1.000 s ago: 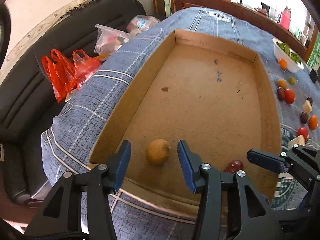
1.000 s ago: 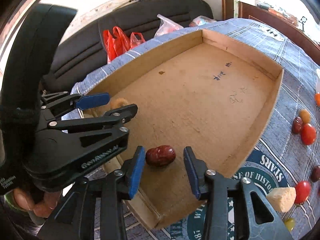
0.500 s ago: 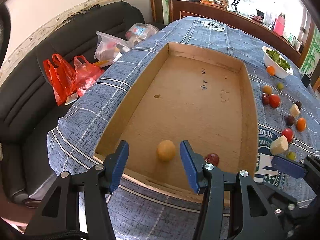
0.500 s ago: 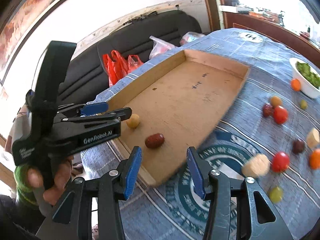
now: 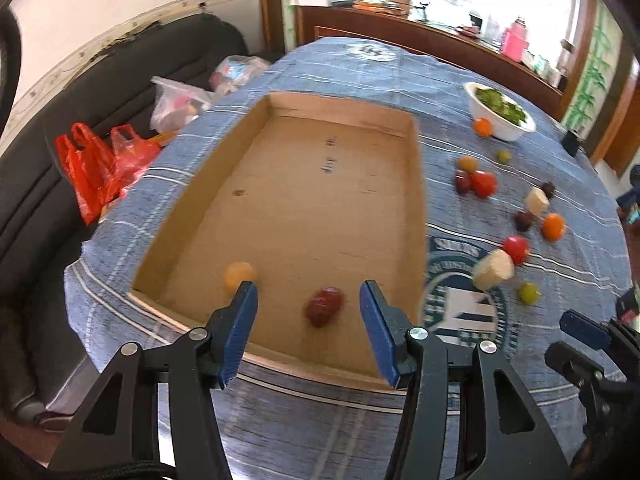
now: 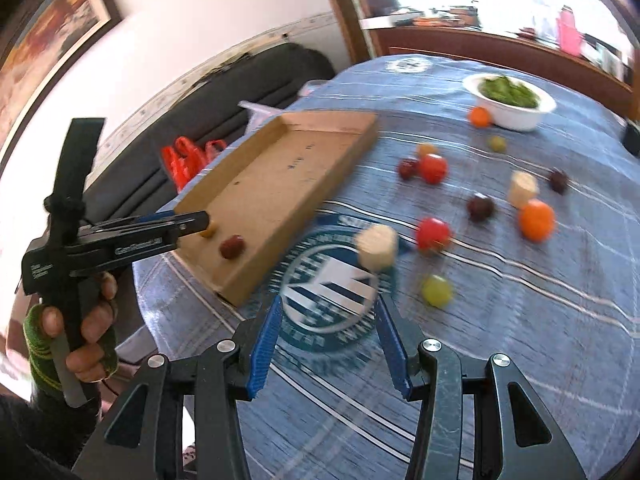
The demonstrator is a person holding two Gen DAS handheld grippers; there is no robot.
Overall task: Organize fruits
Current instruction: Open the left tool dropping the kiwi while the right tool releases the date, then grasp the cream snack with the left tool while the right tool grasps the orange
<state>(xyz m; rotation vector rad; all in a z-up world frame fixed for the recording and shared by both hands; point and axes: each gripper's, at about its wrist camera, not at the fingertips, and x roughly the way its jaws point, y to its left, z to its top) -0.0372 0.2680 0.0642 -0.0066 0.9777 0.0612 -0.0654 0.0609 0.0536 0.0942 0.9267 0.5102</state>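
Note:
A shallow cardboard box (image 5: 418, 216) (image 6: 336, 160) sits on the blue cloth. Inside, near its front edge, lie a yellow-orange fruit (image 5: 239, 275) (image 6: 208, 233) and a dark red date (image 5: 325, 305) (image 6: 232, 246). My left gripper (image 5: 307, 320) is open and empty, raised over the box's front edge. My right gripper (image 6: 329, 338) is open and empty, above the cloth's round emblem, right of the box. Several loose fruits lie on the cloth: a pale chunk (image 6: 377, 246) (image 5: 493, 269), a green grape (image 6: 437, 290), a red tomato (image 6: 433, 233) and an orange fruit (image 6: 537, 219).
A white bowl of greens (image 6: 509, 99) (image 5: 501, 110) stands at the back right. Red plastic bags (image 5: 93, 166) and clear bags (image 5: 180, 102) lie on the dark sofa to the left. A wooden sideboard (image 5: 432, 45) runs behind the table.
Both grippers have pulled back and up from the box, leaving the yellow-orange fruit and the date inside. The right gripper has swung right, over the emblem. Both stay open.

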